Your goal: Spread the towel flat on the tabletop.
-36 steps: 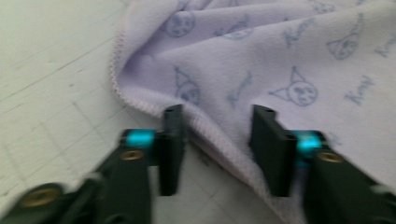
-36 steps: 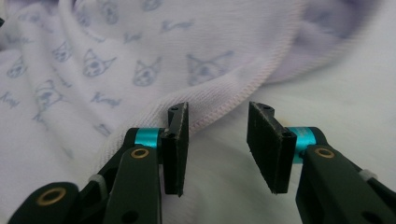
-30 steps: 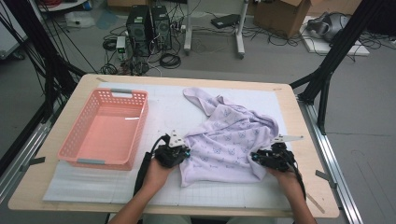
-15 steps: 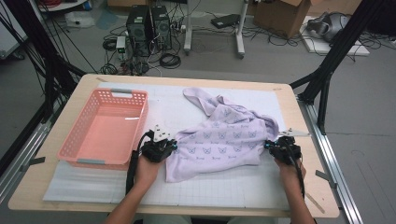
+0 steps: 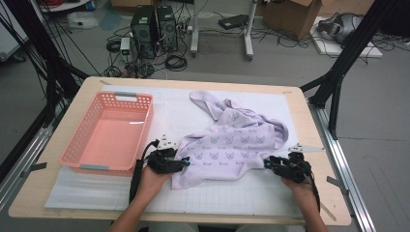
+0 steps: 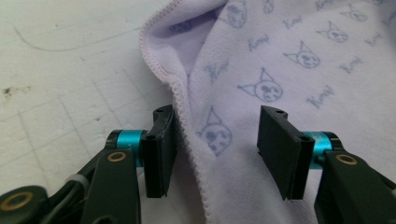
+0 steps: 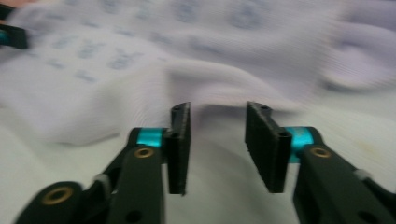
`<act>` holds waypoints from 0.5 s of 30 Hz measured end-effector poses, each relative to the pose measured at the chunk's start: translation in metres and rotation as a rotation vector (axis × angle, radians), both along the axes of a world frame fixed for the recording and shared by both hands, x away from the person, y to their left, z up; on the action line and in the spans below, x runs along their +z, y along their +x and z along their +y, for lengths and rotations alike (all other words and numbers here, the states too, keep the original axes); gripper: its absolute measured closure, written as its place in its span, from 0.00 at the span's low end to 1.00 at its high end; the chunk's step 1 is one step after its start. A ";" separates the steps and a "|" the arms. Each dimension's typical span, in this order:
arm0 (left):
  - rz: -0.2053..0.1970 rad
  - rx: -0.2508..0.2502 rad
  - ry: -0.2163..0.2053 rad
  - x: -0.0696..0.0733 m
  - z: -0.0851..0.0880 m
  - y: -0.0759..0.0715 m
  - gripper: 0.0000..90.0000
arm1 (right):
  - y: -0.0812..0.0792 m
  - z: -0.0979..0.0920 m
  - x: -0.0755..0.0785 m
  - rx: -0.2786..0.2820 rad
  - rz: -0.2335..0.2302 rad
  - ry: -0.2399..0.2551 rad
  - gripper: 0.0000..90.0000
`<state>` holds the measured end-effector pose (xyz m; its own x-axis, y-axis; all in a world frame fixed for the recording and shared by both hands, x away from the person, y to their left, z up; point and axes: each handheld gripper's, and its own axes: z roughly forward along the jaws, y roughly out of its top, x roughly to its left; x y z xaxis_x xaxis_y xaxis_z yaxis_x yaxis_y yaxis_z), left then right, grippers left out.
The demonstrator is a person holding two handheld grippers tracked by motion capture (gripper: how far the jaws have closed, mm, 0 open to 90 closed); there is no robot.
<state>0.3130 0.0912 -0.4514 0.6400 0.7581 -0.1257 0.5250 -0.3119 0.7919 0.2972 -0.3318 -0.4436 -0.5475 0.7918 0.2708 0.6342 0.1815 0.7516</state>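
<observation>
Left gripper view, near to far: left gripper (image 6: 212, 154) jaws apart, just opened, pads off the lilac printed garment (image 6: 299, 70), hem btwn them. Right gripper (image 7: 217, 144) likewise, just opened at the cloth edge. Risk: released hem slumps, spread lost. High view adds pink basket (image 5: 87, 145), garment mid-table.

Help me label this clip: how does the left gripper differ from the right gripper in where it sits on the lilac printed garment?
The left gripper sits at the lilac printed garment's near-left hemmed edge, which runs between its pads; the right gripper sits at the near-right edge, its pads just short of a raised fold. The left gripper view is sharp; the right gripper view is blurred. Both have just been opening, and neither clamps the cloth.
</observation>
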 end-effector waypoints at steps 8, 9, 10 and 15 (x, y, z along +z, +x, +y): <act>-0.035 0.003 0.036 0.002 -0.001 -0.002 0.93 | 0.001 0.038 -0.003 0.069 -0.038 -0.158 0.95; -0.035 0.009 0.034 0.002 0.000 -0.001 0.93 | 0.000 0.039 -0.003 0.081 -0.053 -0.178 0.97; -0.036 0.017 0.026 0.002 0.001 -0.001 0.93 | -0.001 0.040 -0.002 0.083 -0.062 -0.190 0.97; -0.038 0.023 0.015 0.002 0.005 -0.001 0.93 | -0.002 0.024 0.001 0.032 -0.051 -0.193 0.98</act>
<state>0.3124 0.0959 -0.4491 0.6261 0.7745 -0.0902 0.5021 -0.3120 0.8065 0.2952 -0.3081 -0.4430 -0.5824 0.8083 0.0868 0.5876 0.3447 0.7321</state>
